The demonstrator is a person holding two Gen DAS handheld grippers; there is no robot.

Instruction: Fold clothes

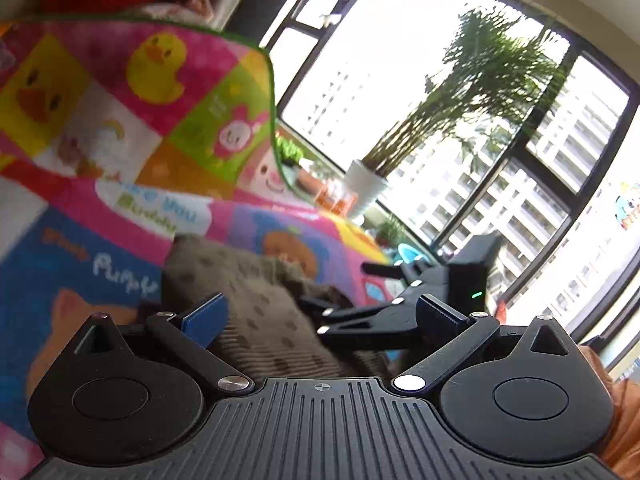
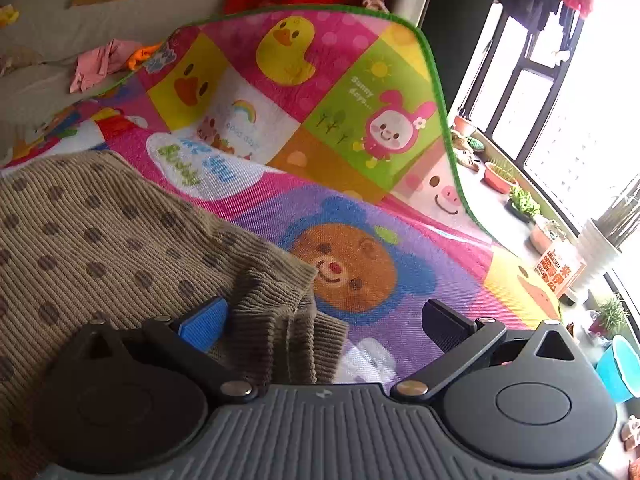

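Note:
A brown knitted garment with dark dots (image 2: 100,232) lies on a colourful cartoon play mat (image 2: 420,240); it also shows in the left wrist view (image 1: 256,320). My right gripper (image 2: 328,324) is open, its jaws wide apart over the garment's ribbed cuff (image 2: 296,320), which lies between them. My left gripper (image 1: 320,320) is open above the same garment. The right gripper's black body (image 1: 400,312) shows in the left wrist view, just ahead of my left fingers.
The mat's far part (image 2: 340,80) is bent upward with a green edge. A sofa (image 2: 48,20) with pink clothes (image 2: 104,62) lies behind. Potted plants (image 2: 500,176), a white pot (image 1: 366,184) and a blue tub (image 2: 620,368) line the window ledge at right.

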